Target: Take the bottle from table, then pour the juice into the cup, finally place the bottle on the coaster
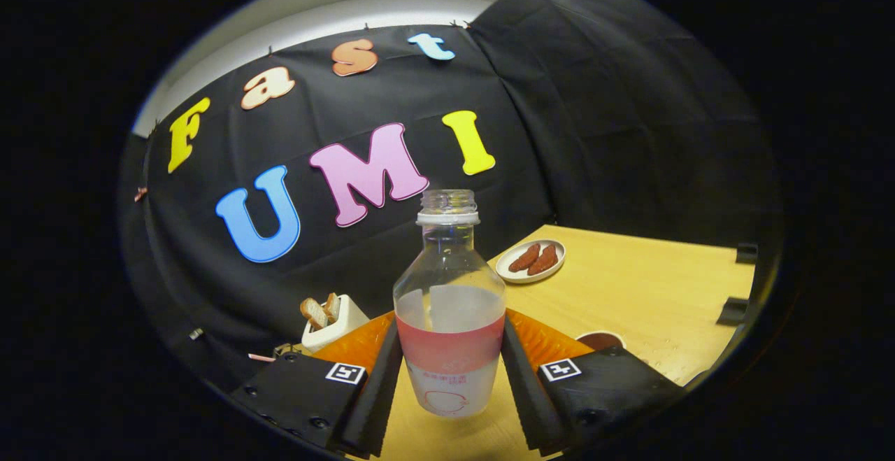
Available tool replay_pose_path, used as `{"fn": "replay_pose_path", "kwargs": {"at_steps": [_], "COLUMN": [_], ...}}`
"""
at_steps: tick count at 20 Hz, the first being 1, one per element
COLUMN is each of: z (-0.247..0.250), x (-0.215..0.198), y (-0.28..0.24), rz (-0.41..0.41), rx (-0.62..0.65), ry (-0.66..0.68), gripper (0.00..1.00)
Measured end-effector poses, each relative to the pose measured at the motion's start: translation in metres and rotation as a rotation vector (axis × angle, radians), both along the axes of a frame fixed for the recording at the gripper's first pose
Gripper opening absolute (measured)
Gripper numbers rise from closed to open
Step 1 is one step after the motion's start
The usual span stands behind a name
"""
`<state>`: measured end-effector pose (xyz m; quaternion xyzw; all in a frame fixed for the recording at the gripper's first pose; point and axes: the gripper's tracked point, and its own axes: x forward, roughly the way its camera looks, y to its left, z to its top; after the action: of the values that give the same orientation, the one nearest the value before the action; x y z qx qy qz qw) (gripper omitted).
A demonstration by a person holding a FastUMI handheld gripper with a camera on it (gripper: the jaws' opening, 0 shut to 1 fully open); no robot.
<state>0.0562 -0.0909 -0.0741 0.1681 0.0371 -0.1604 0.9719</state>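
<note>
A clear plastic bottle (pixel 449 293) with no cap, a pink and white label and pale juice up to its shoulder stands between my fingers. My gripper (pixel 451 370) is shut on the bottle, both fingers pressing its labelled sides. The bottle is lifted off the wooden table (pixel 650 293) and the whole view is tilted. A brown cup (pixel 601 340) peeks out just beyond the right finger; most of it is hidden behind the gripper body.
A white toaster (pixel 331 322) with bread slices stands beyond the left finger by the black cloth wall. A small white plate (pixel 531 261) with two sausages lies farther back on the table. Black clamps (pixel 733 310) sit on the table's right edge.
</note>
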Motion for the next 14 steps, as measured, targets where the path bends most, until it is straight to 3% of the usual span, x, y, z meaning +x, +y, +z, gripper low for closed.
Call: {"fn": "replay_pose_path", "kwargs": {"at_steps": [3,7,12,14], "z": [0.026,0.046,0.049,0.028], "x": [0.013,0.034,0.065,0.087], "y": [0.010,0.006,0.008,0.017], "rz": [0.009,-0.042,-0.082,-0.086], "rx": [-0.122,-0.299,-0.401,-0.378], "ry": [-0.036,-0.060,-0.133,-0.126], "gripper": [0.75,0.75,0.75,0.75]}}
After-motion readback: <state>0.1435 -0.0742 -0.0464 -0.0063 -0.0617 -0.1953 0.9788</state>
